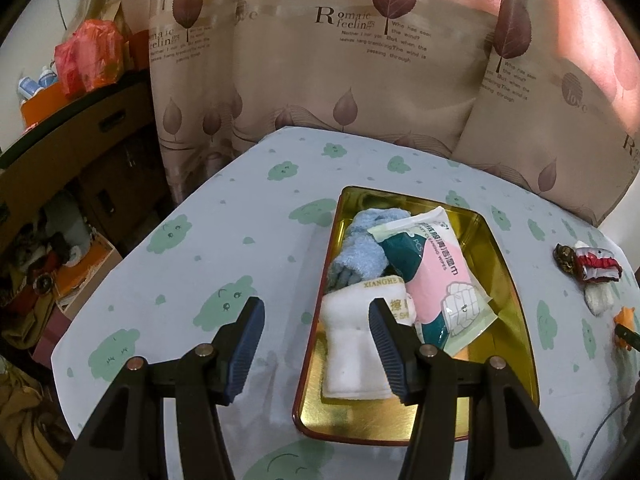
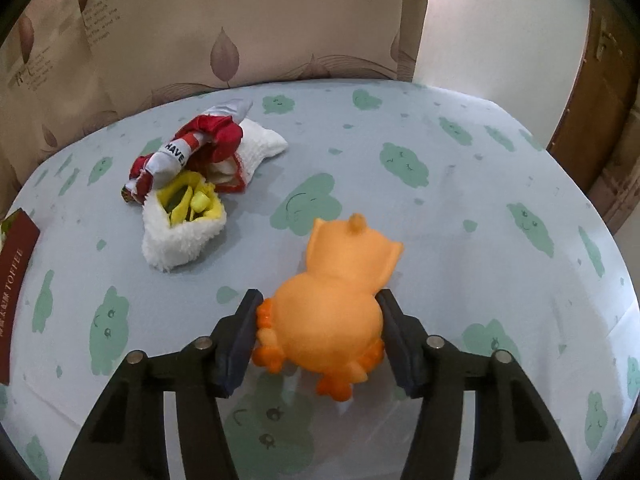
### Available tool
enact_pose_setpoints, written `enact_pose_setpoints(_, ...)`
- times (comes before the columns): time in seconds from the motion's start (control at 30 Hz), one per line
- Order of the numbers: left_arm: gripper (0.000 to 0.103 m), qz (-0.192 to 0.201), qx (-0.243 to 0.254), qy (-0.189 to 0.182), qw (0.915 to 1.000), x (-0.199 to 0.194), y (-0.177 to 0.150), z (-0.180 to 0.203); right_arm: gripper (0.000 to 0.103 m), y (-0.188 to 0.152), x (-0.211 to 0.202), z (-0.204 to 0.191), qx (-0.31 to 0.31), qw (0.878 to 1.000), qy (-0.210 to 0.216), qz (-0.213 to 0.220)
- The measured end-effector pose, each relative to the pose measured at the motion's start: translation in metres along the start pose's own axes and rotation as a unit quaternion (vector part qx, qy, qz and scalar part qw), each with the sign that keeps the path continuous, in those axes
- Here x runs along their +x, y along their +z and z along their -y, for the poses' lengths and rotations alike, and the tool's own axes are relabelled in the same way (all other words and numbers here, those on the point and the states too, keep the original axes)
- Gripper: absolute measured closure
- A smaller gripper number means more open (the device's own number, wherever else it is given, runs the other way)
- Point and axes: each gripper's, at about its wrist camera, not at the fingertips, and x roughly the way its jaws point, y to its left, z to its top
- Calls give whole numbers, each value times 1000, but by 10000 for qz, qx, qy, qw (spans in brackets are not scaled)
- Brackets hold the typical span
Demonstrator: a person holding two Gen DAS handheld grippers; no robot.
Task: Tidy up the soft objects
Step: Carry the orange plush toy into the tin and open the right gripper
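Note:
A gold tray with a red rim (image 1: 508, 280) lies on the cloud-print tablecloth. In it are a blue towel (image 1: 360, 252), a rolled white towel (image 1: 348, 352) and a pink-and-green wet wipes pack (image 1: 432, 280). My left gripper (image 1: 316, 320) hovers open over the tray's left rim, with nothing between its fingers; its right finger overlaps the white towel in the picture. In the right wrist view an orange soft toy animal (image 2: 332, 312) sits between the pads of my right gripper (image 2: 319, 298), which is shut on its body. The toy's edge (image 1: 625, 316) shows at the left view's right side.
A red-and-white cloth bundle (image 2: 188, 152) and a white fluffy piece with yellow lining (image 2: 180, 240) lie left of the toy. A dark red toffee tin (image 2: 16, 280) pokes in at the left edge. A leaf-print curtain (image 1: 320, 100) hangs behind the table; boxes and clutter (image 1: 60, 240) fill the floor beside it.

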Motion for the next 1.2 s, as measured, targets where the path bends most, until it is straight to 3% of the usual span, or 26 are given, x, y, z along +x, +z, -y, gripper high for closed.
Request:
enact_pose_setpoints(0.2,47,37,-9,32,10000,0,0,0,51,-2,1,-1,5,10000,-21,17)
enact_pose_setpoints(0.4,47,-9,-38,72,10000,1,0,-3,52,-2,-18,-17,-281,9991,-127,298)
enact_pose_setpoints(0.53,47,6,-89,166,9998,1,1,-6,52,2,-46,-34,-417,9972,109,618)
enact_pose_setpoints(0.7,47,-3,-289,174,9994,1,1,-14,52,11,-76,-78,-791,9906,704,863)
enact_pose_setpoints(0.87,47,49,-420,256,9988,-1,2,-22,52,6,-93,-153,-1403,9754,1458,876)
enact_pose_setpoints(1.0,47,30,-552,319,9980,0,3,-30,52,-8,-103,-220,-1951,9556,2060,791)
enact_pose_setpoints(1.2,47,-13,-874,341,9956,2,4,-44,52,-31,-110,-299,-2544,9288,2613,659)
